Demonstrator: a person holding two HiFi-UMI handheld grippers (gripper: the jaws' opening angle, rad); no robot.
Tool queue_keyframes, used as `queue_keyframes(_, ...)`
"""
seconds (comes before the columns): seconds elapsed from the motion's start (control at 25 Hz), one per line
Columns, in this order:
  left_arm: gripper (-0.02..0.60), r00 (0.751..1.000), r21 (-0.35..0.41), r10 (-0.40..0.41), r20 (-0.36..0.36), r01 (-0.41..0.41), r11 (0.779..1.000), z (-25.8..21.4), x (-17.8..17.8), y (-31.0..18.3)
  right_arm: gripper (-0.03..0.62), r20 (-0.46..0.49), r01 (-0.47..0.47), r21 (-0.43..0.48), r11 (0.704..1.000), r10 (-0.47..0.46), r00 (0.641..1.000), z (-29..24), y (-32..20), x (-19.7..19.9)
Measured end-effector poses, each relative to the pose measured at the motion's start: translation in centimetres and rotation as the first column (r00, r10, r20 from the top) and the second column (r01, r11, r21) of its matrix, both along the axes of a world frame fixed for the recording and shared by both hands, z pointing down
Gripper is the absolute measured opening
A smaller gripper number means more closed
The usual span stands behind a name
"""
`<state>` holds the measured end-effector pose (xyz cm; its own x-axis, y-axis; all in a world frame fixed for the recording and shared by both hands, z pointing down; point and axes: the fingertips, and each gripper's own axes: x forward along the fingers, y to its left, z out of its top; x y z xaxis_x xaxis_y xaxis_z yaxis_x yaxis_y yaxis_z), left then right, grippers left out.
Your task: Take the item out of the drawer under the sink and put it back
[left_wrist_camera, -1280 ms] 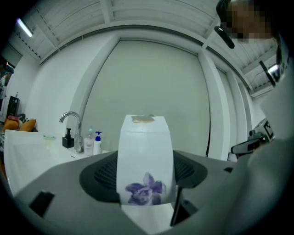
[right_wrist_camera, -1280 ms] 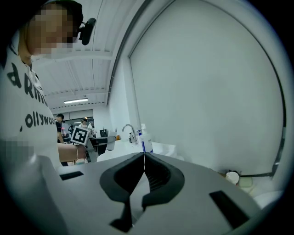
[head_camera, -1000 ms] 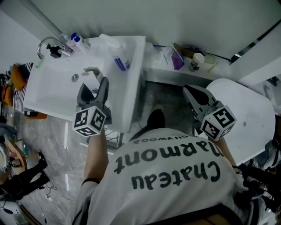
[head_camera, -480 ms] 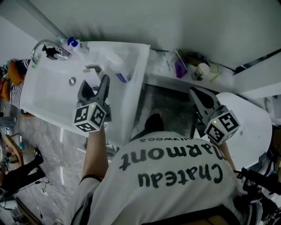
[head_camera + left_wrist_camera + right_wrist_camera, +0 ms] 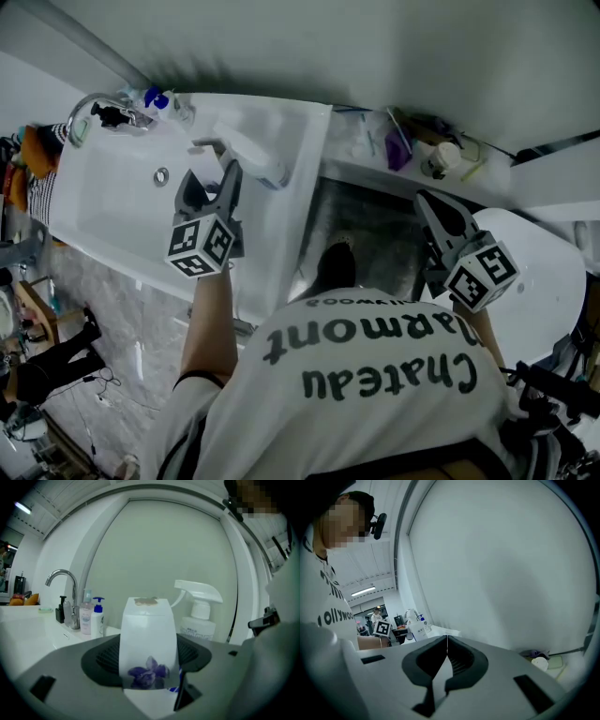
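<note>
My left gripper [image 5: 208,178] is held over the right part of the white sink [image 5: 103,202]. It is shut on a white pack with a purple flower print [image 5: 149,641], which stands upright between the jaws and hides what lies behind it. My right gripper [image 5: 433,204] hangs to the right, over the dark floor gap beside the sink. Its jaws are shut tip to tip [image 5: 447,641] with nothing between them. No drawer shows in any view.
A white spray bottle [image 5: 199,613] stands on the sink's right rim. A chrome faucet [image 5: 63,581] and small pump bottles [image 5: 92,616] stand at the back left. A ledge [image 5: 361,169] with a cup and small items runs behind. A white rounded lid [image 5: 548,281] lies at right.
The whole view has shifted as the head moved. The left gripper, still holding the pack, sits a little further over the sink, and the right gripper has drifted slightly right.
</note>
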<state>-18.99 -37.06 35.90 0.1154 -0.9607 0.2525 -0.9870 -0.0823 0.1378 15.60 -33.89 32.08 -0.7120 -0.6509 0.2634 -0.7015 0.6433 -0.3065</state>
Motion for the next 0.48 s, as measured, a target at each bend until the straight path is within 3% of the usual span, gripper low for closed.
queue_keyframes(0.48, 0.331, 1.000, -0.077, 0.018, 0.024, -0.016, 0.997, 3.7, -0.9, -4.1, 0.012, -0.012, 0.004, -0.067, 0.998, -0.005, 1.000, 2.5, -1.9, -1.2)
